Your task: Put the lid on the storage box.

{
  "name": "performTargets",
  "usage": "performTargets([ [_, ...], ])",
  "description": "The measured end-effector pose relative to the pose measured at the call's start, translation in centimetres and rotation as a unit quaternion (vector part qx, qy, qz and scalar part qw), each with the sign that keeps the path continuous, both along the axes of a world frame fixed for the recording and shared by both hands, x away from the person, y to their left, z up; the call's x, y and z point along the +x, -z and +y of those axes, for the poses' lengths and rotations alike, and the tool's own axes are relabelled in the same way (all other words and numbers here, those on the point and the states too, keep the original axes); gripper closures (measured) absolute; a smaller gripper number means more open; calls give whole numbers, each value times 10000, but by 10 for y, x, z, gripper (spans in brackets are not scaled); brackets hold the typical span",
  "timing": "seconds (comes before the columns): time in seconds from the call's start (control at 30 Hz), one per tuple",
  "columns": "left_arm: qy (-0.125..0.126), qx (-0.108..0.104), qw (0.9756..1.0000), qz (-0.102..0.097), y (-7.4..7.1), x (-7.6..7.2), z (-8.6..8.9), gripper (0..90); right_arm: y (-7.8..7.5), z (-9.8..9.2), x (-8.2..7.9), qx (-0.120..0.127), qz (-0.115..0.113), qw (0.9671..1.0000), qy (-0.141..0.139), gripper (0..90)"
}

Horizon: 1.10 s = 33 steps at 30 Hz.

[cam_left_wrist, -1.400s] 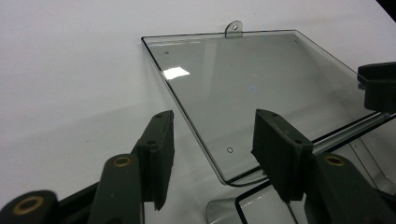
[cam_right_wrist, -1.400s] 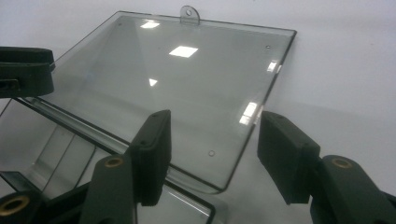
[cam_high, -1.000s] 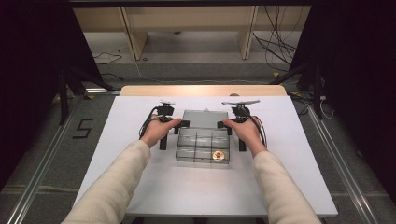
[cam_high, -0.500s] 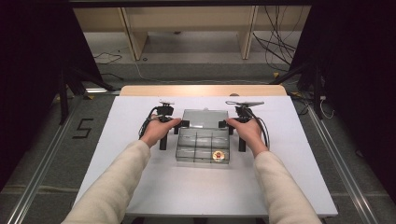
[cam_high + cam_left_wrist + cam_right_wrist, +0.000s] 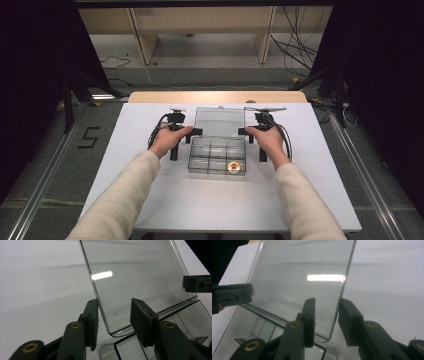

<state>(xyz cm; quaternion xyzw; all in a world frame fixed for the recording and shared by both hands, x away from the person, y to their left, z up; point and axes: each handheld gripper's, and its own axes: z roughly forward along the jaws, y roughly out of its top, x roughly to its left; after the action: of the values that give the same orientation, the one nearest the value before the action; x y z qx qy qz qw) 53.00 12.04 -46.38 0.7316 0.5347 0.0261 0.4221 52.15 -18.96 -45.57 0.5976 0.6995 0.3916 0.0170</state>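
A clear plastic compartment box (image 5: 218,156) sits mid-table, its clear lid (image 5: 220,121) swung open toward the far side. A small round gold and red item (image 5: 233,166) lies in the box's near right compartment. My left gripper (image 5: 192,132) is at the lid's left edge. In the left gripper view it (image 5: 113,306) is open, its jaws either side of that edge of the lid (image 5: 140,272). My right gripper (image 5: 242,131) is at the lid's right edge. In the right gripper view it (image 5: 327,305) is open and straddles the lid (image 5: 299,272) near the hinge.
The white table (image 5: 150,200) has bare surface on all sides of the box. A wooden strip (image 5: 215,96) runs along its far edge. The right gripper's tip (image 5: 197,283) shows across the lid in the left gripper view, and the left gripper's tip (image 5: 232,296) in the right gripper view.
The right hand and its gripper have shifted slightly to the right. The box, lid and left hand stay about where they were.
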Motion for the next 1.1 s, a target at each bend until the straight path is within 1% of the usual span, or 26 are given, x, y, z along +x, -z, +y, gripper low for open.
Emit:
performTargets([
  [0.2,49,53,9999,-135,-3,-1,3,660,-3,-2,-2,-38,-165,9998,-65,739],
  [0.33,77,88,9997,-224,-5,-2,4,690,-5,-4,-4,-46,-257,9996,-119,768],
  [0.57,127,182,9992,-344,-8,-4,5,733,-8,-5,-7,-148,-407,9989,-192,804],
  [1.1,281,436,9970,-574,-13,-8,6,800,-11,-3,-16,-382,-732,9962,-274,838],
])
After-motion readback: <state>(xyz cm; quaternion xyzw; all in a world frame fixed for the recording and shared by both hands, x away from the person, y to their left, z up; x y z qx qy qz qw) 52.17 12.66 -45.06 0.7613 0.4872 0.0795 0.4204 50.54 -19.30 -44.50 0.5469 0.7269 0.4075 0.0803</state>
